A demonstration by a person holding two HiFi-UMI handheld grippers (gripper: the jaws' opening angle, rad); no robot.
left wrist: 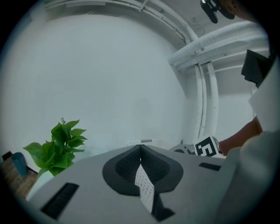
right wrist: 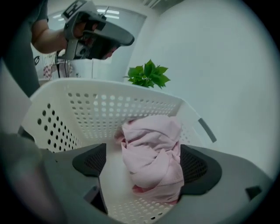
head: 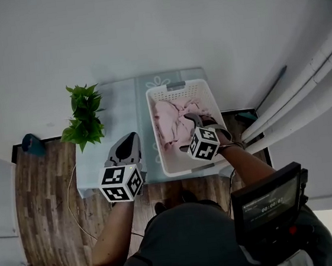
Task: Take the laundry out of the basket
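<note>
A white perforated laundry basket (head: 176, 88) stands on a pale table (head: 121, 104), with crumpled pink laundry (head: 170, 120) inside. My right gripper (head: 193, 120) reaches down into the basket. In the right gripper view its jaws stand wide open (right wrist: 146, 164) around a bunched pink cloth (right wrist: 153, 153). The cloth lies against the right pad and apart from the left one, on the basket floor below the holed wall (right wrist: 87, 113). My left gripper (head: 128, 142) hovers over the table's near edge, left of the basket. Its pads meet (left wrist: 141, 151) with nothing between them.
A green potted plant (head: 84, 118) stands at the table's left edge. White pipes (head: 305, 95) run along the wall at right. A teal object (head: 31, 145) and a thin cable (head: 72, 199) lie on the wooden floor at left.
</note>
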